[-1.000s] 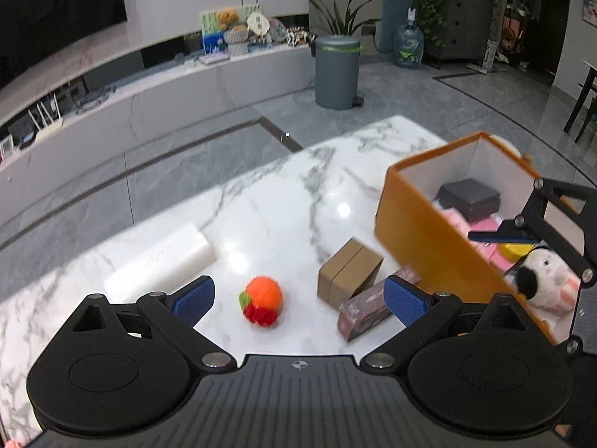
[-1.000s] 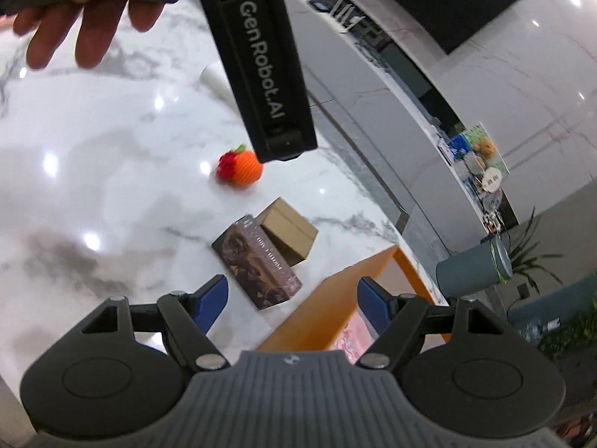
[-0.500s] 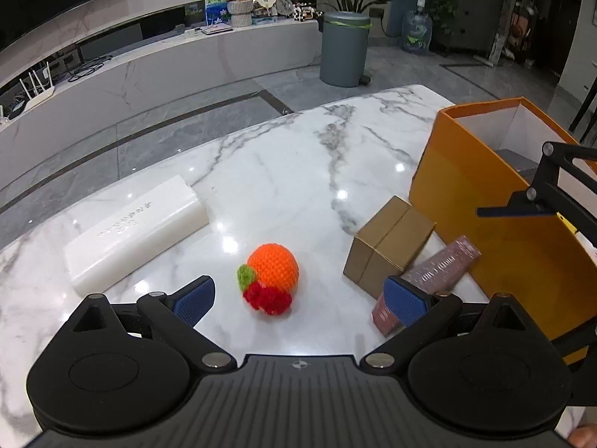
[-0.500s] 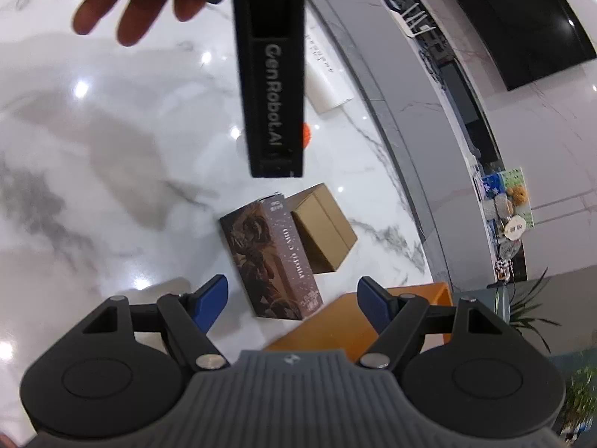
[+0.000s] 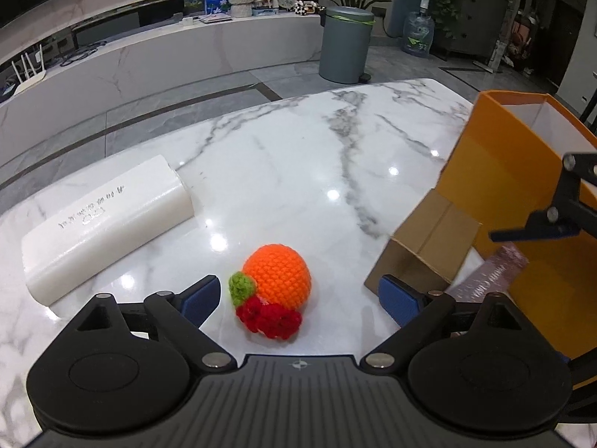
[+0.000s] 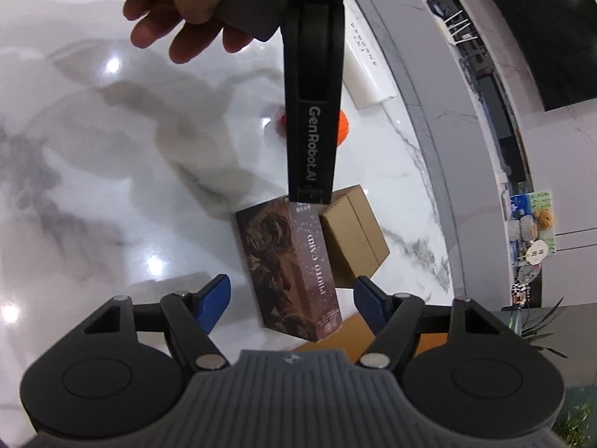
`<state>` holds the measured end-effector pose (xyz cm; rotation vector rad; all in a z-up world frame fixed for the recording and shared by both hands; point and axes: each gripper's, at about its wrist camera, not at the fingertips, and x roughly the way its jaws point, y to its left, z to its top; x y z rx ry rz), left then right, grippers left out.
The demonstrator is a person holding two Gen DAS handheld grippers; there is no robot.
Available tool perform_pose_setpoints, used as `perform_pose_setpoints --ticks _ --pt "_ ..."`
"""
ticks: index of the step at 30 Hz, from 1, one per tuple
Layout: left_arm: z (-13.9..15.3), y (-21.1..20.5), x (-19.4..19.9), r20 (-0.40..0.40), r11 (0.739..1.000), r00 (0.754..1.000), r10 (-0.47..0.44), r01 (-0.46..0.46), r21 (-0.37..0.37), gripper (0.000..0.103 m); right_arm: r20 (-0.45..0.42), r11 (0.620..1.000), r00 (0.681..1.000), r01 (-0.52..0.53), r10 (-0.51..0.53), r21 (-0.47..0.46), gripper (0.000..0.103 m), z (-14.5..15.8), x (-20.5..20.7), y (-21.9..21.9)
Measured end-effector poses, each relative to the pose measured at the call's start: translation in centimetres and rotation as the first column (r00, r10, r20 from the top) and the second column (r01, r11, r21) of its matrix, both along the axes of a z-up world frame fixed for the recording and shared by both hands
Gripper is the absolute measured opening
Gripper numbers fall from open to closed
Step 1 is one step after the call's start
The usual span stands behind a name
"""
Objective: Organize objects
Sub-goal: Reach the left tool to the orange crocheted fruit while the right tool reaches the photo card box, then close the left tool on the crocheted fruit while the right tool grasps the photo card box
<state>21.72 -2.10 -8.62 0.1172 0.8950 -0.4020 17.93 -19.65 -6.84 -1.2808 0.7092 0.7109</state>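
1. So, both grippers hover low over the marble desk (image 5: pixel 283 156), each lined up on its own target, nothing held so far.
2. Left gripper (image 5: pixel 294 296): fingers spread wide, and the crocheted orange toy (image 5: pixel 278 280) sits right between the fingertips, a bit nearer the left pad. No pad touches it.
3. Right gripper (image 6: pixel 291 295): fingers about medium-wide and they've just been closing a little. The dark card box (image 6: pixel 289 268) lies flat between them with its near end in the gap, pads not pressing it yet as far as I can tell.
4. Just beyond the right-hand finger of each gripper is the small kraft box (image 6: pixel 354 235), touching or nearly touching the card box. That's the thing to watch, I'd say: the right-hand pad has to slip into the seam between the two boxes, otherwise it'll shove the kraft one.
5. My take for the toy: centre it, close slowly, it's soft and will squash.
6. The orange bin (image 5: pixel 515 171) stands past the kraft box on the right side, looks like the drop spot. White long box (image 5: pixel 100 224) is off beyond the left finger.
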Motion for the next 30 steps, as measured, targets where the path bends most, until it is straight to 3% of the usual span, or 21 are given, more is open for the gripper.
perform_pose_setpoints --ticks 3,10,15,24,30 --pt "-0.5 0.1 0.2 -0.014 1.0 1.0 0.005 -0.005 -0.008 0.097 -0.032 1.0 0.999 -0.008 0.007 -0.018 0.061 -0.2 0.5 0.1" --pt "-0.6 0.6 -0.1 -0.007 1.0 1.0 0.02 -0.02 -0.015 0.055 -0.033 1.0 0.999 -0.017 0.016 -0.008 0.054 -0.1 0.7 -0.1" --pt "-0.4 0.8 -1.6 -0.03 1.0 1.0 0.003 -0.003 -0.021 0.054 -0.032 1.0 0.999 0.009 -0.008 0.008 0.037 0.5 0.5 0.0" --pt "-0.1 0.8 -6.8 -0.075 0.999 0.996 -0.044 0.046 0.013 0.053 -0.098 0.998 0.995 0.042 -0.036 0.054 0.024 2.1 -1.3 -0.1" --pt "0.3 0.9 -9.9 -0.107 0.997 0.992 -0.073 0.077 0.031 0.053 -0.145 0.996 0.988 0.059 -0.048 0.069 0.024 2.7 -3.4 0.4"
